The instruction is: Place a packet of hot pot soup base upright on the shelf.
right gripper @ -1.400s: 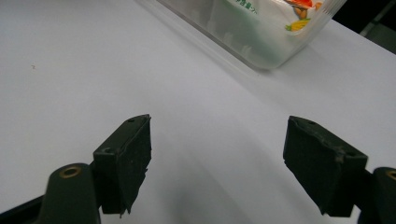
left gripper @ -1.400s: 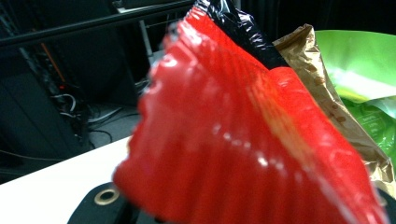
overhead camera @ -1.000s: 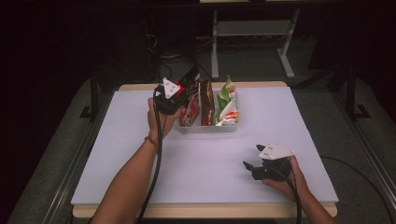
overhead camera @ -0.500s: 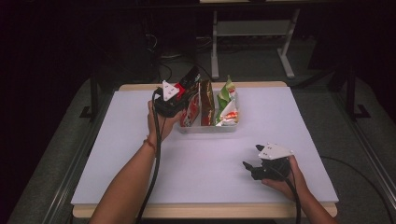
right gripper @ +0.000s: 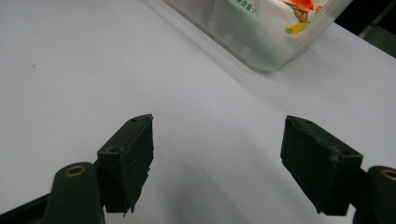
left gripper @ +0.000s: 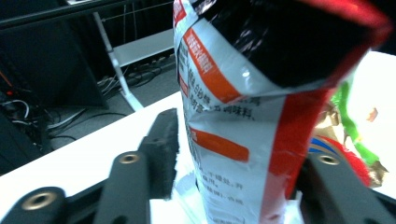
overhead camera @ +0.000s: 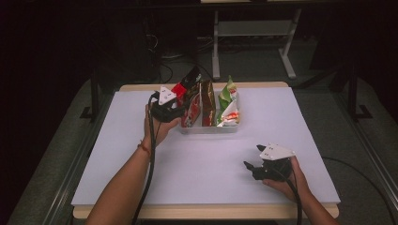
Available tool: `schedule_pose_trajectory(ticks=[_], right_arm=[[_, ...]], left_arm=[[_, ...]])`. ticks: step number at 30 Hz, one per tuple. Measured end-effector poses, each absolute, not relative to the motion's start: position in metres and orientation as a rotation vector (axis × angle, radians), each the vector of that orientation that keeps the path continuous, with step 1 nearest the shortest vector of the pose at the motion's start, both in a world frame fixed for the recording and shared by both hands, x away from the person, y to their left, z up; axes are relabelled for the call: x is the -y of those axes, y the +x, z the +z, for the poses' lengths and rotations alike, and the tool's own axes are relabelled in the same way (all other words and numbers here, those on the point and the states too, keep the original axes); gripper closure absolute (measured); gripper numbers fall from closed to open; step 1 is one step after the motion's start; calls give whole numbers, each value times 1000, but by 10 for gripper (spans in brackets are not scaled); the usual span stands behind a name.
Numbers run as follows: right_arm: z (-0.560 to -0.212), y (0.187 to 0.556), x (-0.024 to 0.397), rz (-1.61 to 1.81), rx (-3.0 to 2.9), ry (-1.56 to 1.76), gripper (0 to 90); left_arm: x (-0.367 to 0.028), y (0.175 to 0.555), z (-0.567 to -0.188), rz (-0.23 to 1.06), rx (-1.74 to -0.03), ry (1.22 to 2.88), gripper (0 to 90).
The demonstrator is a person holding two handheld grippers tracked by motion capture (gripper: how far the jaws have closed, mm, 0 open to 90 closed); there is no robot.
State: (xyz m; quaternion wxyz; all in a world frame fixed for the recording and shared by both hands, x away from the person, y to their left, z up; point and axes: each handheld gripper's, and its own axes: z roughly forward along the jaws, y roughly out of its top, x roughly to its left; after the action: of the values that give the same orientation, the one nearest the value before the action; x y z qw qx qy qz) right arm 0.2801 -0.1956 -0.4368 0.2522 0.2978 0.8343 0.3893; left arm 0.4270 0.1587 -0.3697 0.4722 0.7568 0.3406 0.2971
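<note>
A clear plastic tray (overhead camera: 209,127) at the far middle of the white table holds snack packets upright: a red, black and white one (overhead camera: 187,91), a brown one (overhead camera: 208,101) and a green one (overhead camera: 229,96). My left gripper (overhead camera: 177,111) is at the tray's left end. Its jaws have just been opening, and the red packet (left gripper: 243,93) stands between them with the left pad (left gripper: 166,149) just off it. My right gripper (overhead camera: 248,166) rests low at the near right of the table. It (right gripper: 217,140) is open with nothing between its fingers, facing the tray (right gripper: 261,46).
The table's white top (overhead camera: 117,154) stretches wide to the left and in front of the tray. A white metal stand (overhead camera: 253,33) and cables lie on the dark floor beyond the far edge. Each gripper trails a black cable toward the near edge.
The left gripper has drawn back a little, left and toward the near side, away from the red packet. The right gripper and the tray have not moved.
</note>
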Motion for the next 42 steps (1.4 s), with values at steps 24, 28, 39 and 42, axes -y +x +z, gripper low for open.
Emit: schedule_pose_trajectory(ticks=[24, 28, 39, 42], right_arm=[[-434, 281, 198, 1016, -2206, 844, 286], [-434, 281, 197, 1009, -2205, 841, 287], [-432, 280, 193, 985, -2201, 827, 290], [-430, 280, 192, 988, -2200, 821, 289]], left_arm=[[-178, 403, -374, 657, -720, 1913, 207], [-184, 398, -374, 662, -711, 1930, 193], [-200, 380, -377, 685, -667, 1988, 190], [-206, 375, -378, 681, -662, 1996, 190]])
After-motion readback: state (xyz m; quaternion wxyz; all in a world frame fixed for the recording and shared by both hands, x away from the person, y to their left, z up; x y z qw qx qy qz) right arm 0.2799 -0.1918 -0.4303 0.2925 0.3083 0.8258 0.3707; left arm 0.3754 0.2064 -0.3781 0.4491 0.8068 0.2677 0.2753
